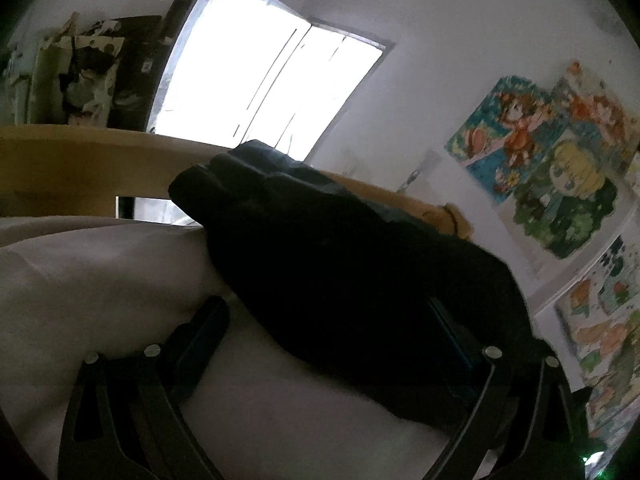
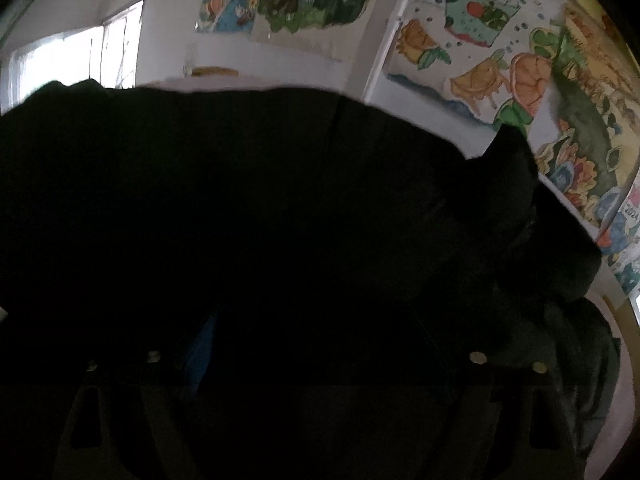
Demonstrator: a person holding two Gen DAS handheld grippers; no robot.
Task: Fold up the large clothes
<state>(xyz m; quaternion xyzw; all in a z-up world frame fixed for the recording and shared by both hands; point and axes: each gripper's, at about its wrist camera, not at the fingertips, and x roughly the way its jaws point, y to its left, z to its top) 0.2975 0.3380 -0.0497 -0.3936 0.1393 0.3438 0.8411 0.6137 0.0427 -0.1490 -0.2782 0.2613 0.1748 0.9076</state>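
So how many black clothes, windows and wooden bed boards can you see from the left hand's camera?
Black clothes: 1, a dark garment lying on the pale bedding.
Windows: 1, the bright window.
Wooden bed boards: 1, the wooden board.
Total: 3.

Dark garment [image 1: 344,264]: thick matt cloth, soft folds. Beneath it, sheet [image 1: 100,280]: pale smooth cloth. Behind garment, headboard [image 1: 80,160]: smooth tan wood. Left gripper [image 1: 332,344]: matt black plastic, shiny metal rivets. Posters [image 2: 480,52]: paper.
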